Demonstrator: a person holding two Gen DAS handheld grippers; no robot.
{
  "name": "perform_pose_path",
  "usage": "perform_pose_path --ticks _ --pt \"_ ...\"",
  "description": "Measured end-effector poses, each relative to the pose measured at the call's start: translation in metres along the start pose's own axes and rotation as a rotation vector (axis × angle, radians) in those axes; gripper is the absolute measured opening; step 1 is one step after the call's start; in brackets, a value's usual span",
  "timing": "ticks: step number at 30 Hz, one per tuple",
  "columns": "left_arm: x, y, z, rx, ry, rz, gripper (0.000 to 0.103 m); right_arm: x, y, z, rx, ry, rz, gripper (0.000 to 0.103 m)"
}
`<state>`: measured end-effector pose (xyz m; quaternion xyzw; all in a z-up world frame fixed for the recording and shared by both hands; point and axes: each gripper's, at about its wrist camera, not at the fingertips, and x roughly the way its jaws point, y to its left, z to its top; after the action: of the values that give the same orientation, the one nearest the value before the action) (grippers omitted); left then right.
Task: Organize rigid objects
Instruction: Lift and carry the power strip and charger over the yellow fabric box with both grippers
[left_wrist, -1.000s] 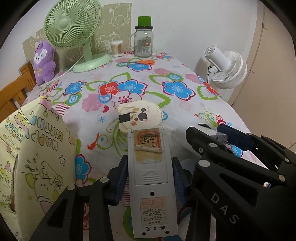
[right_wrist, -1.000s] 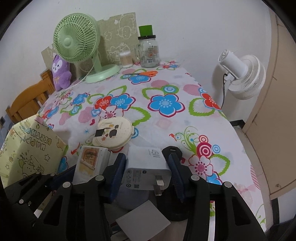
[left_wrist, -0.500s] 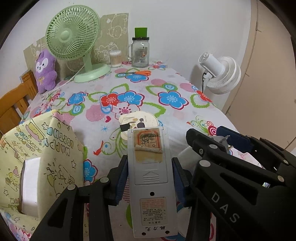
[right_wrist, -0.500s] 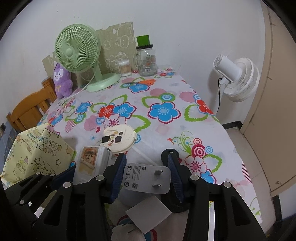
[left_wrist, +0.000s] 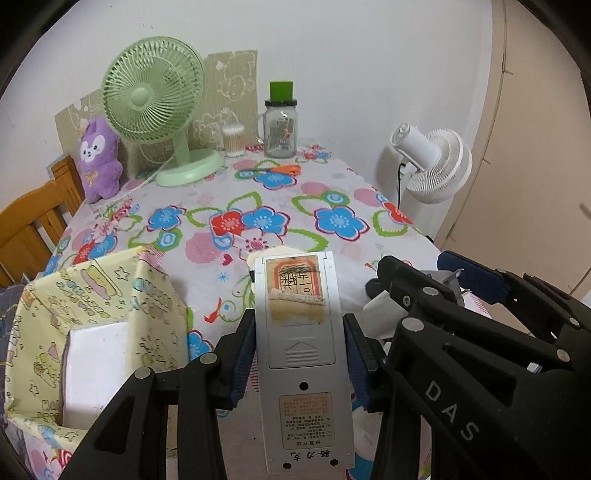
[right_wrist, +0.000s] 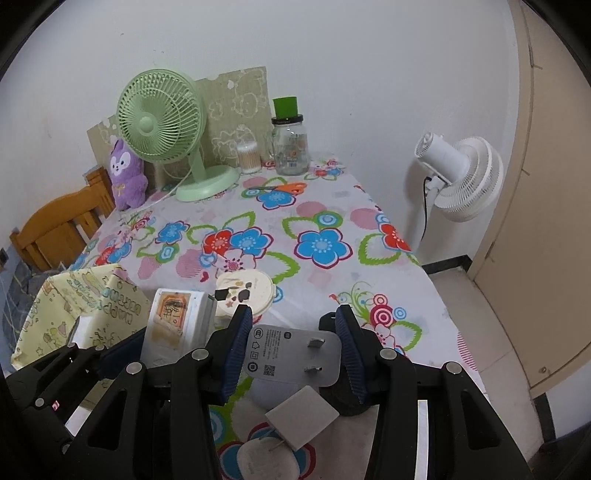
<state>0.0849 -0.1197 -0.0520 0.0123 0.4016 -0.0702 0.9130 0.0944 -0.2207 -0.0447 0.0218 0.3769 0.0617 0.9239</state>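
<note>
My left gripper (left_wrist: 301, 358) is shut on a grey remote control (left_wrist: 301, 354), held back side up above the flowered table, its blue pads on both long edges. My right gripper (right_wrist: 293, 350) is shut on a white power adapter (right_wrist: 293, 350) whose two metal prongs face the camera. In the right wrist view the remote control (right_wrist: 173, 321) and the left gripper's black frame show at the lower left. A yellow patterned fabric box (left_wrist: 88, 332) with a white block inside stands left of the remote. A round cream case (right_wrist: 245, 293) lies on the tablecloth ahead.
A smaller white plug (right_wrist: 301, 415) and a round white object (right_wrist: 264, 459) lie under the right gripper. At the far end stand a green desk fan (left_wrist: 159, 107), a purple plush (left_wrist: 99, 162), a cotton swab jar (left_wrist: 233, 139), a glass jar (left_wrist: 280, 127) and orange scissors (left_wrist: 280, 170). A white floor fan (right_wrist: 458, 177) stands right of the table.
Both grippers have risen with the remote control and the adapter still in them. The adapter has tipped so its pronged face shows. More of the fabric box interior has come into view.
</note>
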Motion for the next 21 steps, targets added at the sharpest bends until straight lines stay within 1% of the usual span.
perform_pose_path --ticks 7,15,21 --pt "-0.015 0.003 0.004 0.004 -0.016 -0.009 0.046 -0.014 0.007 0.005 -0.007 -0.02 -0.011 0.05" --pt "-0.03 0.006 0.007 0.013 -0.029 -0.022 0.046 -0.026 0.014 0.01 -0.019 -0.023 -0.027 0.05" --pt "-0.036 0.013 0.008 0.019 -0.03 -0.014 0.046 -0.034 0.026 0.014 -0.051 -0.033 -0.047 0.05"
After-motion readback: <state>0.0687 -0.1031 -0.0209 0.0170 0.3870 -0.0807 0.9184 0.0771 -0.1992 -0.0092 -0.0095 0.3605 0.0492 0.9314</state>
